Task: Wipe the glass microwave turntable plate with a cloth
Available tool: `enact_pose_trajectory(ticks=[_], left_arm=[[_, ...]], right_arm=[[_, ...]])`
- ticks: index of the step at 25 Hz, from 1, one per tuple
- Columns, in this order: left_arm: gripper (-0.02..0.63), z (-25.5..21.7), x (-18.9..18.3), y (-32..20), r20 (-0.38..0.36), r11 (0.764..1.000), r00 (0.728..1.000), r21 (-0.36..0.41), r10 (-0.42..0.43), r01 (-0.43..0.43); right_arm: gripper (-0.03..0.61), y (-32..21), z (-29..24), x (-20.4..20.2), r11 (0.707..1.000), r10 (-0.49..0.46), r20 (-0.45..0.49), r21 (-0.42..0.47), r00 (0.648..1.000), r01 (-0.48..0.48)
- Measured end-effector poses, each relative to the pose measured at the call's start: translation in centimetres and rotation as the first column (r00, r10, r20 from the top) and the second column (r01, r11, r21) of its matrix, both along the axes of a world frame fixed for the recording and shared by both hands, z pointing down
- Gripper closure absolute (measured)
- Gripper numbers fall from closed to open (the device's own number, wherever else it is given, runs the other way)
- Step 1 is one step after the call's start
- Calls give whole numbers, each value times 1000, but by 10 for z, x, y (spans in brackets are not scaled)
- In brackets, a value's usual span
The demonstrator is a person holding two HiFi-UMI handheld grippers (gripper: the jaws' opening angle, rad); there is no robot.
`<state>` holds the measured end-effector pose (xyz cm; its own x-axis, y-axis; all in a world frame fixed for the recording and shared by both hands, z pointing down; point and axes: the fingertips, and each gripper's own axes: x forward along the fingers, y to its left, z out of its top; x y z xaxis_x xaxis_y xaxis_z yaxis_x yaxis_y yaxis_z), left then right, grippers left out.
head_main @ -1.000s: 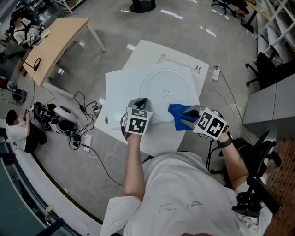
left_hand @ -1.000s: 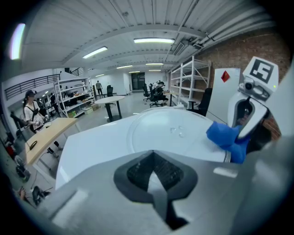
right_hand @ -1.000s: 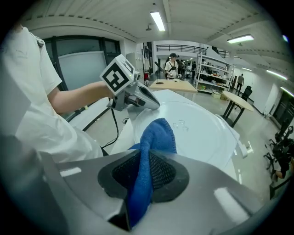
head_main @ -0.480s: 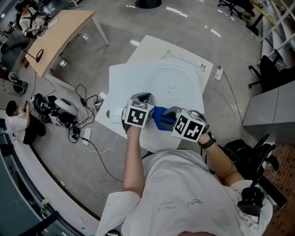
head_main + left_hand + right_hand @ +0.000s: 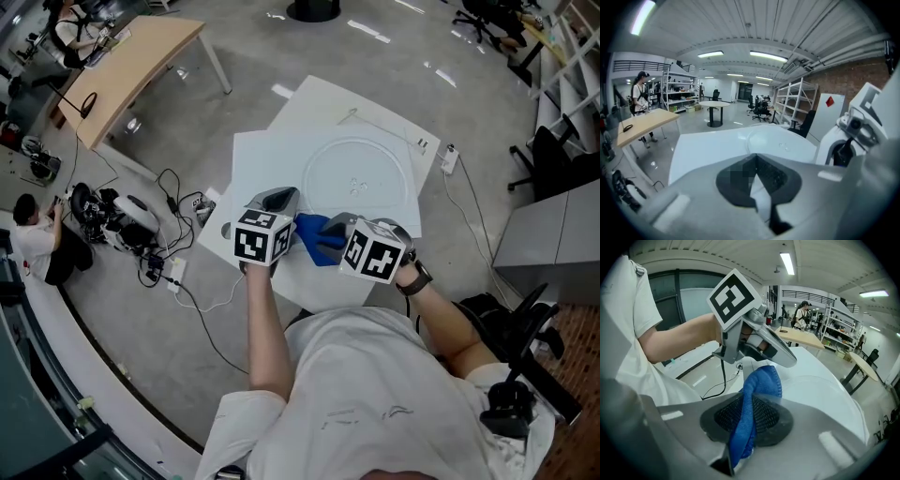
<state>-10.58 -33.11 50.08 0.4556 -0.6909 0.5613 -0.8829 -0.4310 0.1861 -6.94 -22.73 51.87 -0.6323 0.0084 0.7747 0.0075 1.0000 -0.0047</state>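
R gripper [image 5: 751,416] clamped tight on blue cloth [image 5: 758,389]; fold sticks out past tips, likely as wiping pad. L gripper [image 5: 754,159] tips together, nothing seen btwn them. It sits at cloth's 9 o'clock, just beside it, prob. to steady or re-fold cloth (my guess). Glass turntable plate [image 5: 356,173] lies flat on white table [image 5: 267,155], at 12 o'clock from both grippers, apart from cloth. Cloth held near table's 6 o'clock edge; wiping not yet begun.
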Motion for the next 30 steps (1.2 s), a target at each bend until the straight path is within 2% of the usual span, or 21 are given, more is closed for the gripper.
enact_pose_trajectory(ticks=[5,9,13,18,21,26,30], left_arm=[[612,-16,-29,5,-6,996,997,36,-75,75],[612,-24,-47,6,12,990,992,72,-125,124],[612,-30,-57,8,45,983,987,100,-156,151],[612,-32,-56,9,43,986,989,95,-139,134],[612,-30,-50,9,40,989,992,91,-118,114],[612,-26,-38,7,38,994,997,86,-72,69],[612,-26,-31,5,37,996,999,82,-32,29]], right_arm=[[525,-14,-12,-18,998,-28,1,57,1000,28],[523,-44,-24,-37,995,-6,31,103,1000,3],[523,-99,-29,-49,986,93,60,135,994,-100],[523,-170,-27,-57,962,230,65,133,971,-237],[523,-208,-23,-45,941,303,39,146,952,-305],[523,-259,-11,-1,897,418,15,154,908,-415],[523,-290,-3,54,838,528,-22,172,849,-517]])
